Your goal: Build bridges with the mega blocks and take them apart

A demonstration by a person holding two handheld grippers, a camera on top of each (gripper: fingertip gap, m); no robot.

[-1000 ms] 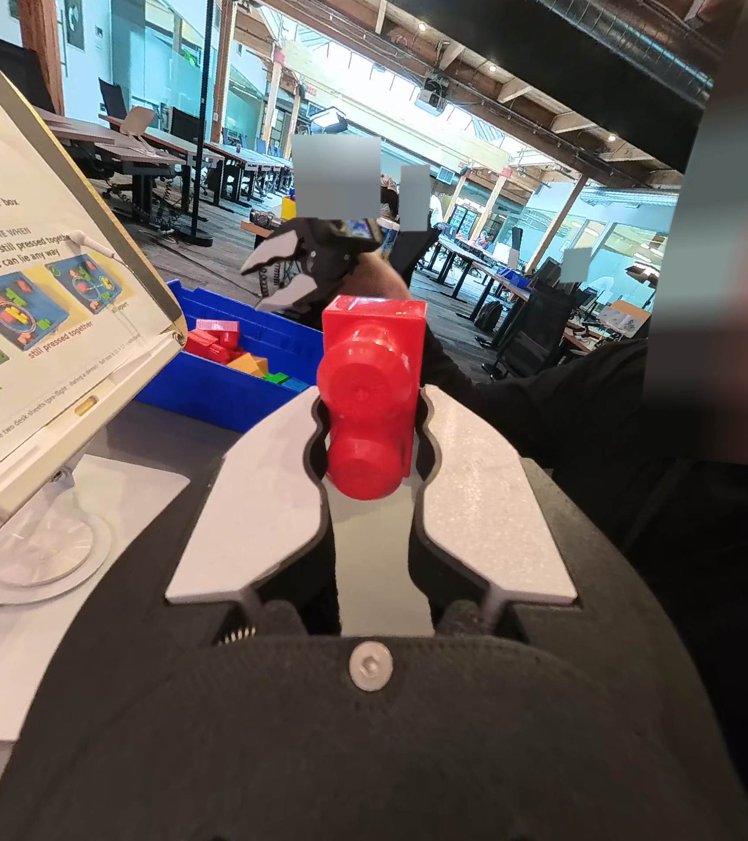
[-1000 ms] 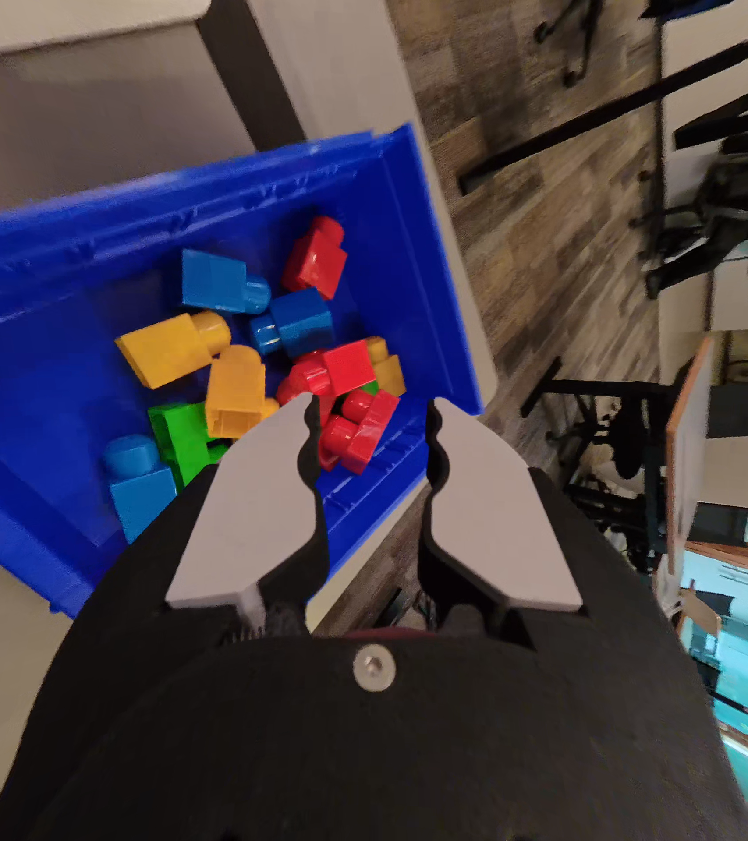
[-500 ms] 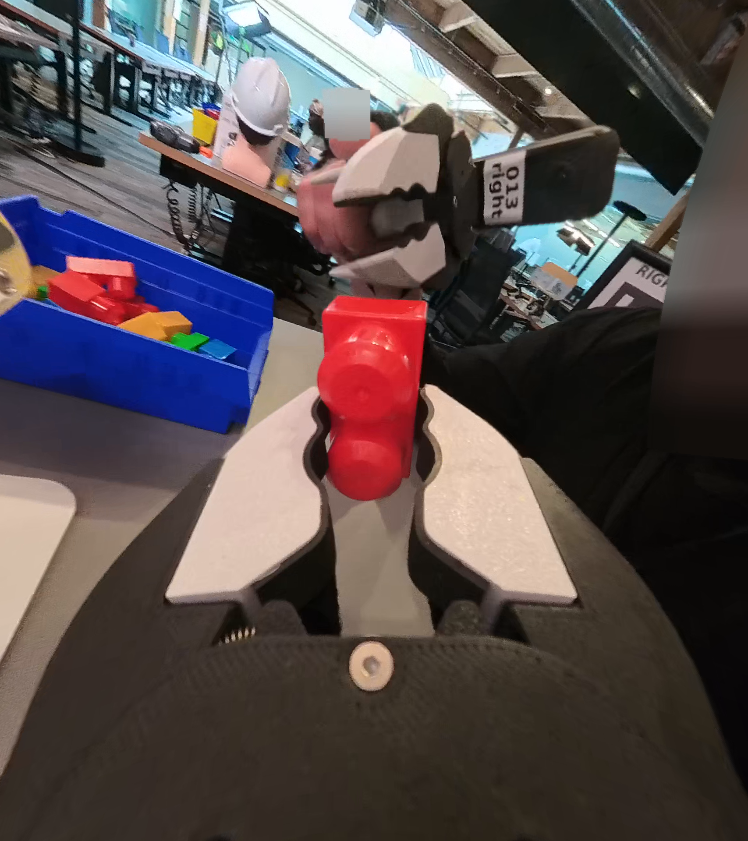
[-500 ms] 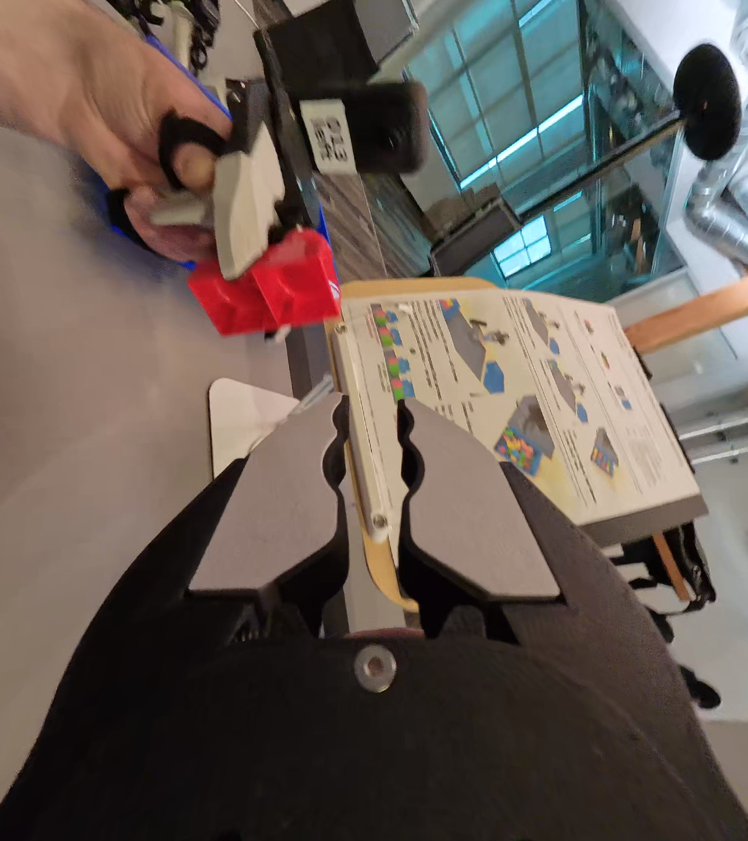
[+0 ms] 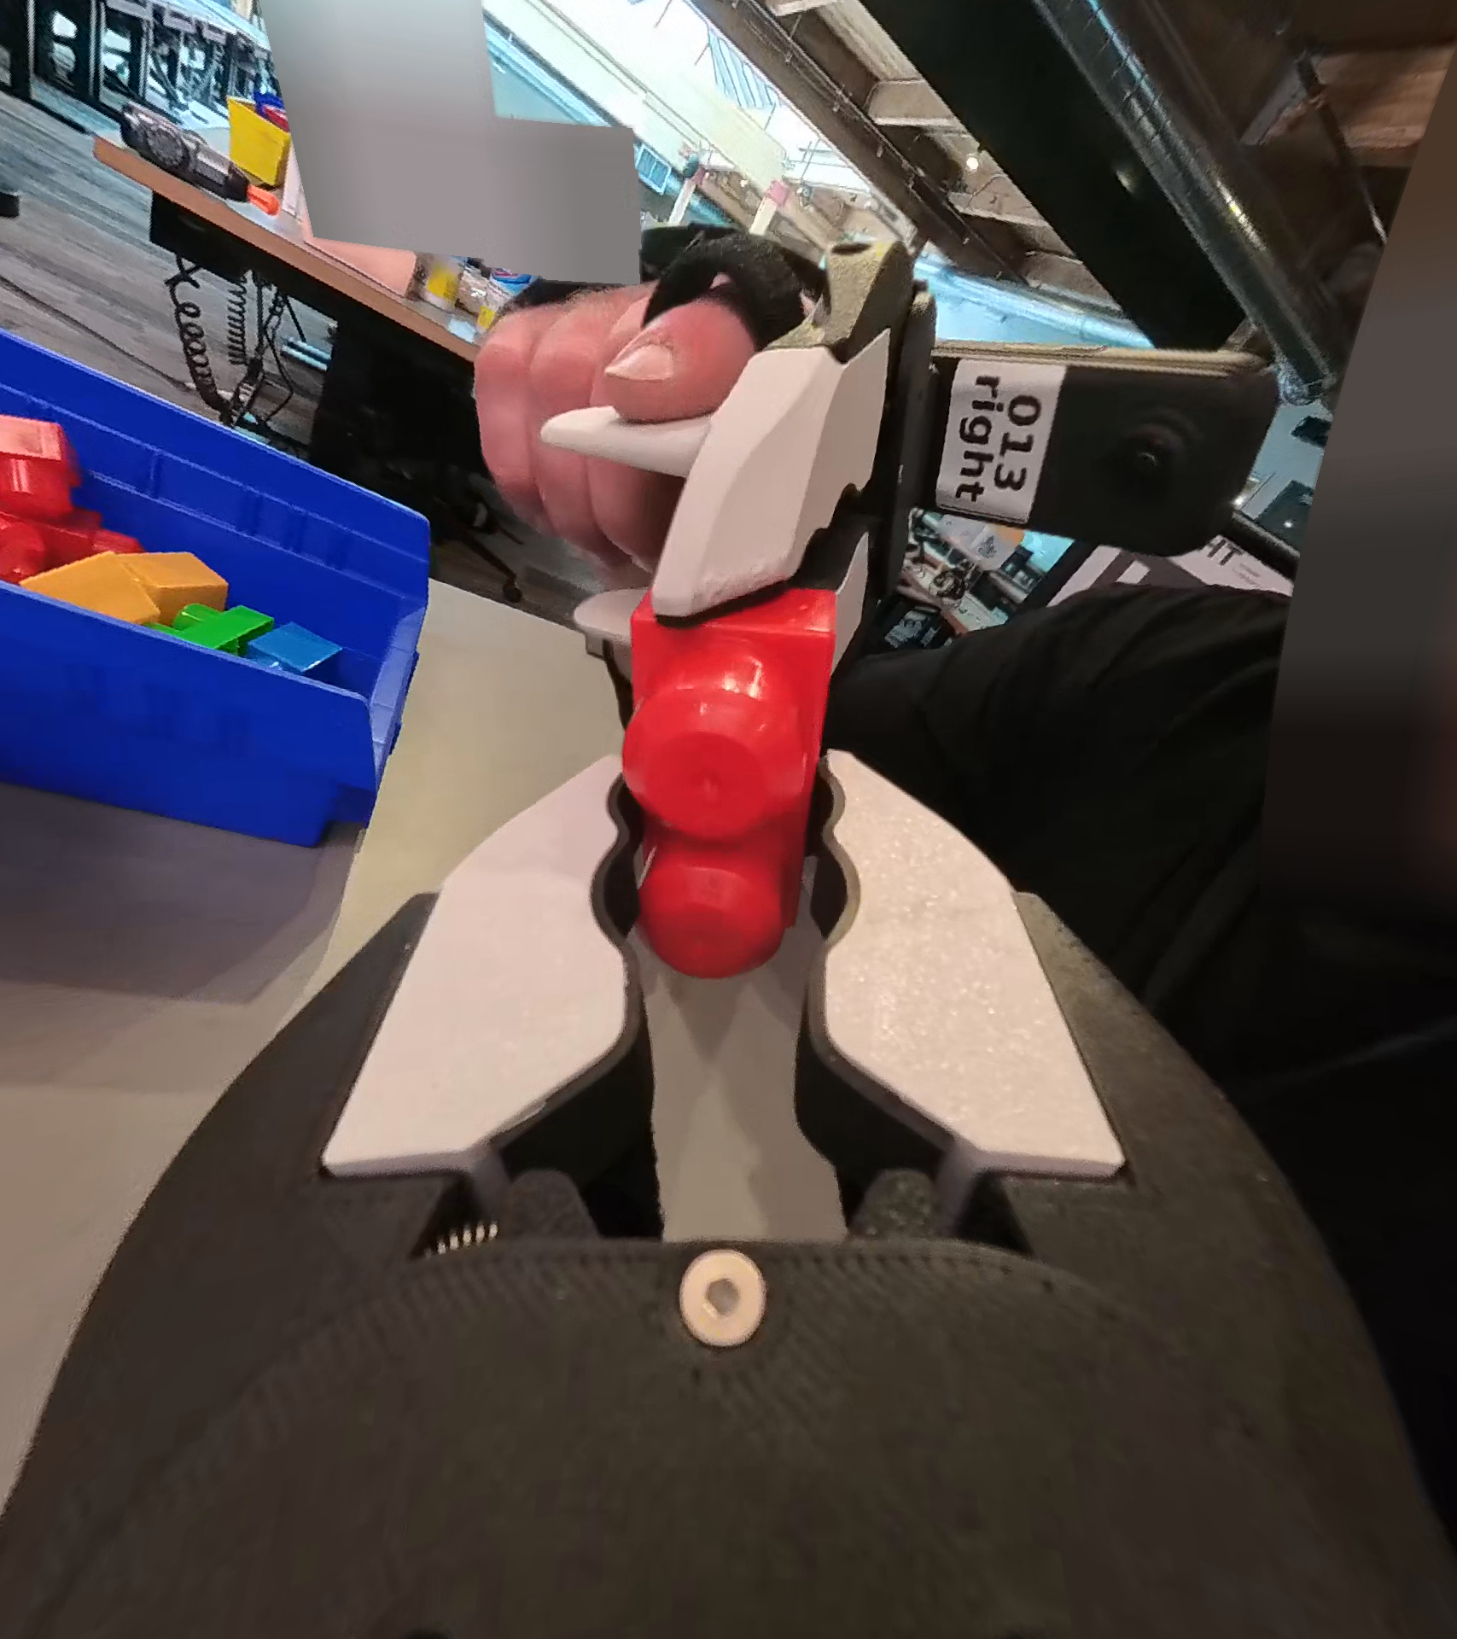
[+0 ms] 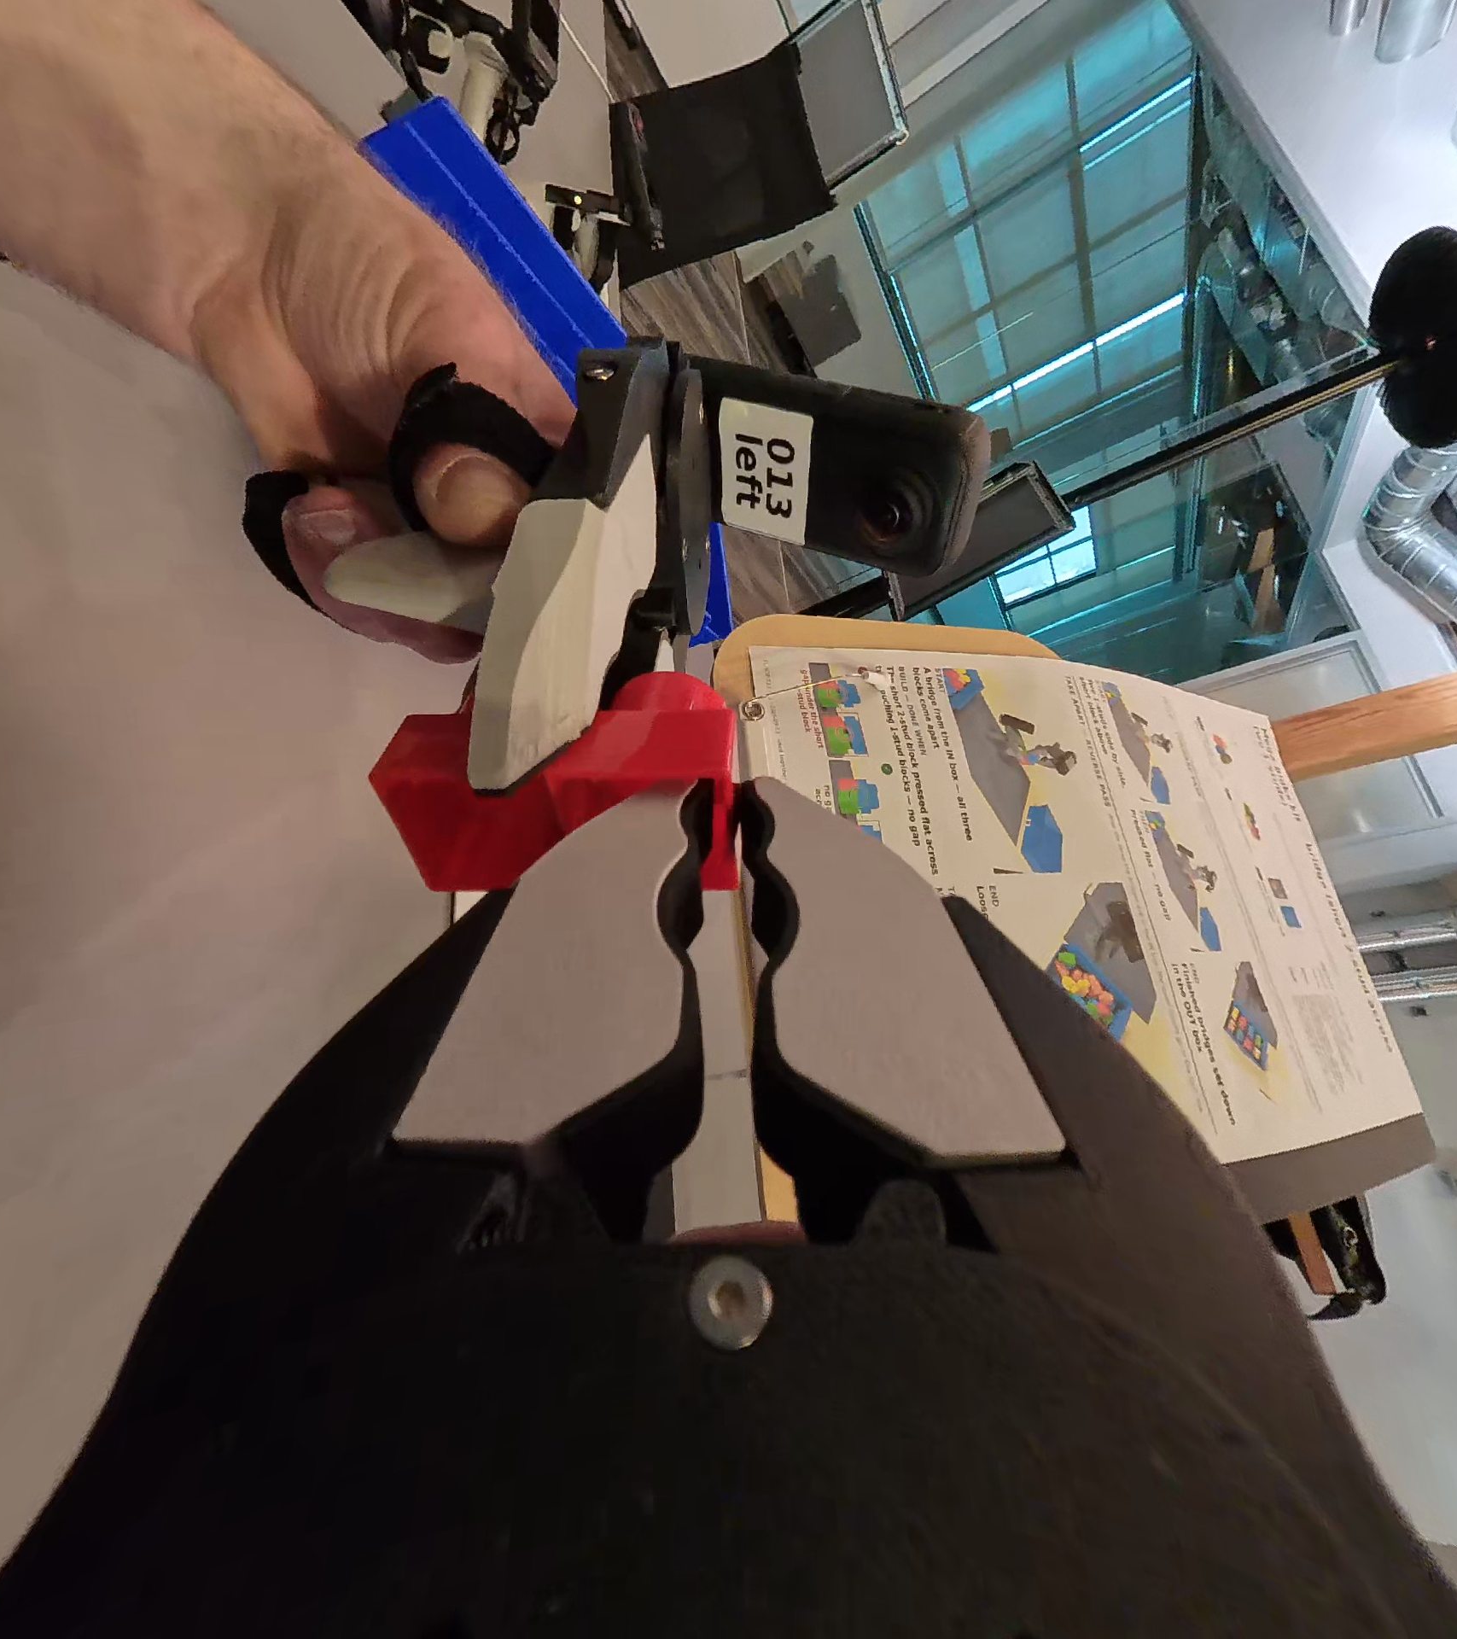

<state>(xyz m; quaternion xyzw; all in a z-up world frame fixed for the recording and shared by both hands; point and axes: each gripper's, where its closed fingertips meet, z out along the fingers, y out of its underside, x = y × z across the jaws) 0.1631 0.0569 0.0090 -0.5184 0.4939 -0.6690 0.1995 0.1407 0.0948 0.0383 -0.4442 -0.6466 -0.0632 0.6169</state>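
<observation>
Left gripper [image 5: 720, 851] jaws clamped on red two-stud block [image 5: 729, 754], pads pressed against both sides, studs facing the camera. Right gripper [image 6: 717, 825] jaws closed narrowly on the thin end wall of that same block [image 6: 565, 798], held above the grey tabletop [image 5: 130, 1020]. Farther out: blue bin [image 5: 139, 709] of mixed blocks at left, instruction sheet [image 6: 1061, 887] on stand beyond.
</observation>
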